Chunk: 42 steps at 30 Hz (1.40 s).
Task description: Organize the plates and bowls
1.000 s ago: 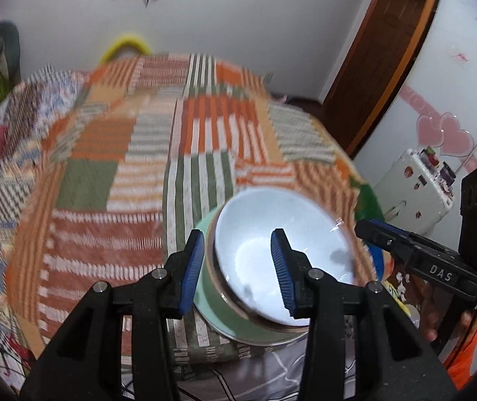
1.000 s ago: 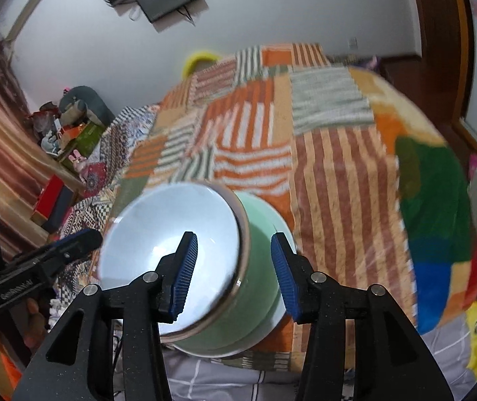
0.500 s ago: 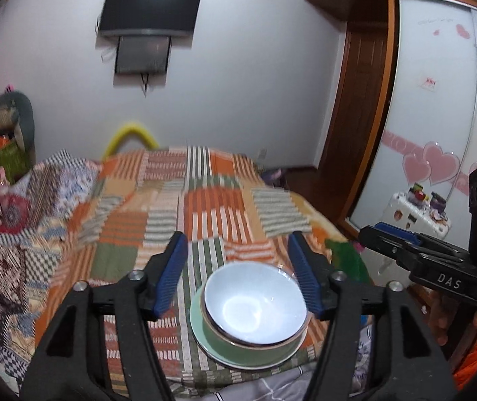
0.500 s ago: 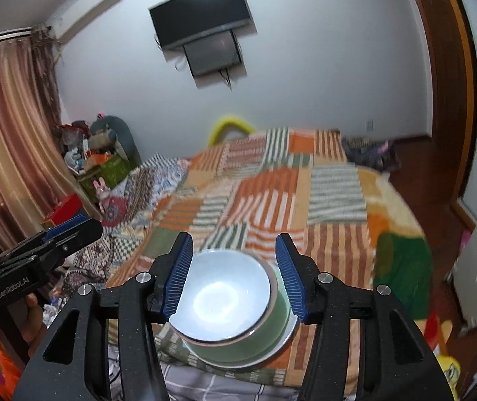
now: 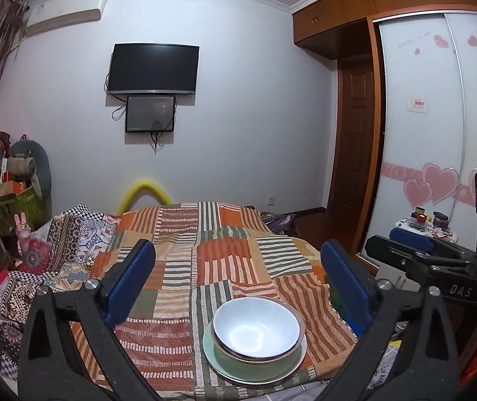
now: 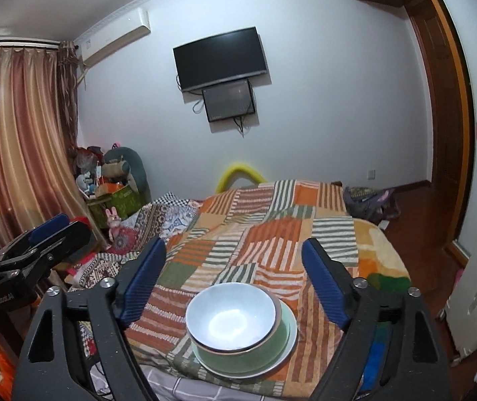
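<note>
The stack sits at the near edge of the bed, on the striped patchwork blanket (image 5: 225,260): a white bowl (image 5: 256,329) nested in a green bowl (image 5: 255,362), both resting on a pale plate (image 5: 228,372). The left gripper (image 5: 238,280) hangs above and short of the stack, its jaws opening wide with nothing between the blue pads. The right gripper (image 6: 235,277) stands likewise, jaws opening and nothing between them; the stack (image 6: 238,330) lies below its line, apart from both pads. Judgement: the stacking step reads as finished and released, with both tools clear of the crockery. No further plates or bowls are visible on the blanket, so the next move would call for locating any remaining pieces, or for leaving the stack undisturbed if none remain. Limits of inspection: the near rim of the plate meets the blanket's edge, and how much support lies under it cannot be told. The green bowl's interior is covered by the white bowl. The clutter at the far left beside the curtain (image 6: 21,153) is too small to identify. The person's hands are mostly out of frame.
</note>
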Motion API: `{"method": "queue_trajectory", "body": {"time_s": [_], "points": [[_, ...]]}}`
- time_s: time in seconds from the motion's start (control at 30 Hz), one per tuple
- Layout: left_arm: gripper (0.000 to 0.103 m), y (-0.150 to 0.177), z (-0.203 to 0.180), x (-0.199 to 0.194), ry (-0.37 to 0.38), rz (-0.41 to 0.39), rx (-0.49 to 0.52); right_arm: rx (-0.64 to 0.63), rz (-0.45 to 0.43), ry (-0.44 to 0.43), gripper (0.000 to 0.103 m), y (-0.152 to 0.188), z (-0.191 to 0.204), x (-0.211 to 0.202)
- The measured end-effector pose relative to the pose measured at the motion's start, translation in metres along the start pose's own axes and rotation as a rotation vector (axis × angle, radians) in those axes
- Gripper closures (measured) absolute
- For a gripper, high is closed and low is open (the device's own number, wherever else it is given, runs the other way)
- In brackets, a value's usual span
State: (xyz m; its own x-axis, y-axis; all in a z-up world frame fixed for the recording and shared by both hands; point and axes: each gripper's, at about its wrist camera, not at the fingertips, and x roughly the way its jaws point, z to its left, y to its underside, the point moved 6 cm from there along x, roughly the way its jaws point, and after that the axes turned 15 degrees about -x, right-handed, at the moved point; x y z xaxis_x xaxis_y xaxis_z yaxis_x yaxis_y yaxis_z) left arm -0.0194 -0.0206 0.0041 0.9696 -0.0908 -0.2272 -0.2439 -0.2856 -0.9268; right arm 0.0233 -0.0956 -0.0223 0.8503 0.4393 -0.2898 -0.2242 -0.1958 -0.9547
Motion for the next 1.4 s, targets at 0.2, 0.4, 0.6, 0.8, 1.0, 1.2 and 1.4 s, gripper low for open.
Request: {"method": "queue_trajectory", "body": {"time_s": [0.2, 0.4, 0.6, 0.8, 1.0, 1.2, 1.4], "points": [[0.002, 0.004, -0.001, -0.001, 0.000, 0.009, -0.001, -0.017, -0.017, 0.023, 0.010, 0.001, 0.004, 0.000], [0.002, 0.006, 0.000, -0.003, -0.007, 0.012, -0.003, -0.020, -0.017, 0.030, 0.007, 0.000, 0.006, 0.000], [0.001, 0.008, 0.003, 0.001, -0.011, 0.020, -0.012, -0.016, -0.012, 0.027, 0.007, 0.006, 0.006, -0.004], [0.001, 0.010, 0.006, 0.005, -0.015, 0.031, -0.027, -0.013, -0.010, 0.025, 0.007, 0.007, 0.007, -0.005], [0.001, 0.012, 0.007, 0.007, -0.015, 0.037, -0.036, -0.015, -0.011, 0.021, 0.007, 0.006, 0.008, -0.007], [0.001, 0.012, 0.008, 0.008, -0.016, 0.038, -0.037, -0.019, -0.009, 0.019, 0.007, 0.006, 0.007, -0.006], [0.001, 0.012, 0.009, 0.010, -0.017, 0.041, -0.034, -0.020, -0.012, 0.015, 0.007, 0.005, 0.007, -0.007]]}}
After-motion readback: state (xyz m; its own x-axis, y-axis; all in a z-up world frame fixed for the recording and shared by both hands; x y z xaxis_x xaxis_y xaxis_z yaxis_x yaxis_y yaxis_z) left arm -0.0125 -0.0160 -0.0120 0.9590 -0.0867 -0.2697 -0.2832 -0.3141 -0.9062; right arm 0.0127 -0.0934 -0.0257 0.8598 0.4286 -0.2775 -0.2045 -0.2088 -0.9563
